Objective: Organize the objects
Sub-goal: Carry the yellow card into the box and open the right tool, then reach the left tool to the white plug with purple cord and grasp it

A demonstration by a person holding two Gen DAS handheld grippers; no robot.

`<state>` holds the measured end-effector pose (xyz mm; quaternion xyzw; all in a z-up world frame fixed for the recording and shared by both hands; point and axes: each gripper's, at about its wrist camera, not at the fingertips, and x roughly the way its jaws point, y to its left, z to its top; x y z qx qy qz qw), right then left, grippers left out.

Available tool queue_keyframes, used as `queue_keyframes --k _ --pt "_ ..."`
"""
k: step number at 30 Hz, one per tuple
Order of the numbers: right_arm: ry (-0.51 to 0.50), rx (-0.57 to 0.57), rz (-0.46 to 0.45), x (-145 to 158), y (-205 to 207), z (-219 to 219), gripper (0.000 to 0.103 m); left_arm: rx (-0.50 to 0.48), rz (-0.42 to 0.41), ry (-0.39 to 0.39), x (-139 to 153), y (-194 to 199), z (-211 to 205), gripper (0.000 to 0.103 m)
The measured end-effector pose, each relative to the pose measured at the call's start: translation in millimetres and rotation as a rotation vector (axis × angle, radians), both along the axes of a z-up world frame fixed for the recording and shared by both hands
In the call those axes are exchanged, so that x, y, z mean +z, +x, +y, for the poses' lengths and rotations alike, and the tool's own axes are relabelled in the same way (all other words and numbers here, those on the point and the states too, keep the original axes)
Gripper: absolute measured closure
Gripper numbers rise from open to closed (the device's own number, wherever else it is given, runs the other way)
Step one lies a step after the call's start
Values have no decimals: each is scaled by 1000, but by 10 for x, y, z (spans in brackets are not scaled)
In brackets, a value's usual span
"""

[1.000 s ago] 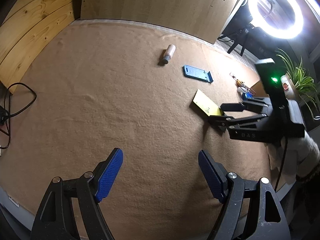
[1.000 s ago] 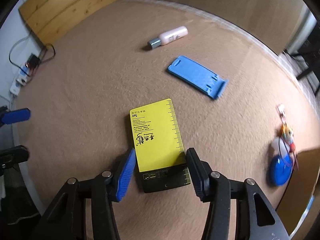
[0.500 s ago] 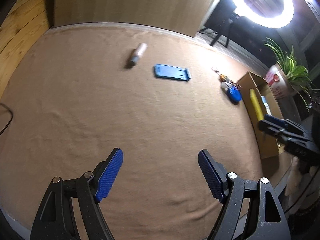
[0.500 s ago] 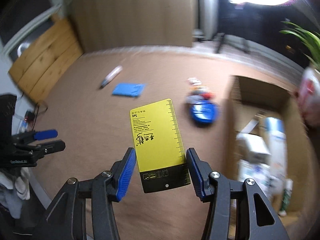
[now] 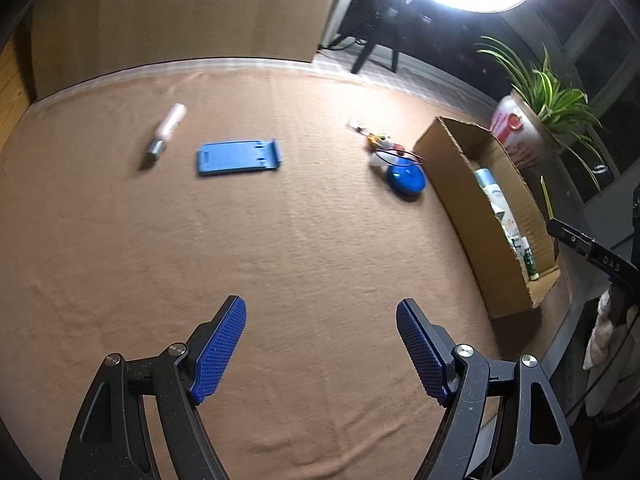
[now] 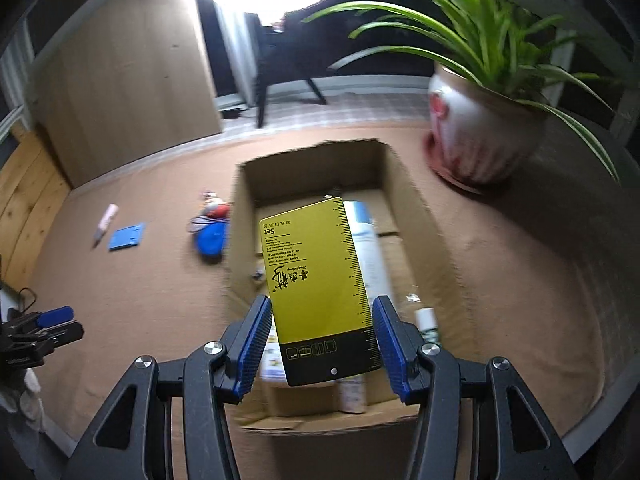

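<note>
Right tongs (image 6: 322, 342) gripping yellow card (image 6: 316, 280), now over cardboard box (image 6: 420, 216) (earlier above the table)

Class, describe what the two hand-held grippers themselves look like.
Each hand-held gripper, left and right, has a matte black scissor-style frame with silver rivets and two fingers faced with ridged blue pads. The right one's side carries white "DAS" lettering.

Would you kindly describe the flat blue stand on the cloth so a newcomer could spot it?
Start at the cardboard box on the tan cloth. The blue stand lies flat between a pink tube and a round blue pouch, the only rectangular slab.
</note>
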<state>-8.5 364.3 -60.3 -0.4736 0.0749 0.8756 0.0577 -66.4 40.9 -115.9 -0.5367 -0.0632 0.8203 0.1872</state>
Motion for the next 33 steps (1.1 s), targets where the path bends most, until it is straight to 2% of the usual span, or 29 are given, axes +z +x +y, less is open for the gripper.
queue_keyframes --k 7,8,9,11,17,23,33 --pt "27 -39 -28 -78 -40 218 54 -22 1 2 -9 -44 123 22" --pt "25 -30 -34 -86 -51 227 50 -24 1 2 -14 -57 134 22" --pt "29 -29 -39 -90 -55 235 41 -27 1 2 -16 -69 150 22" --pt "41 -32 -18 -59 -20 242 37 -32 2 -1 -17 -89 182 22" --pt "15 -44 0 -20 54 299 37 -50 3 -16 -22 -157 284 22" --pt "-64 -45 22 42 168 304 37 -76 9 -41 -36 -282 416 22" --pt "-120 25 36 148 315 8 37 -89 19 -69 -64 -882 644 23"
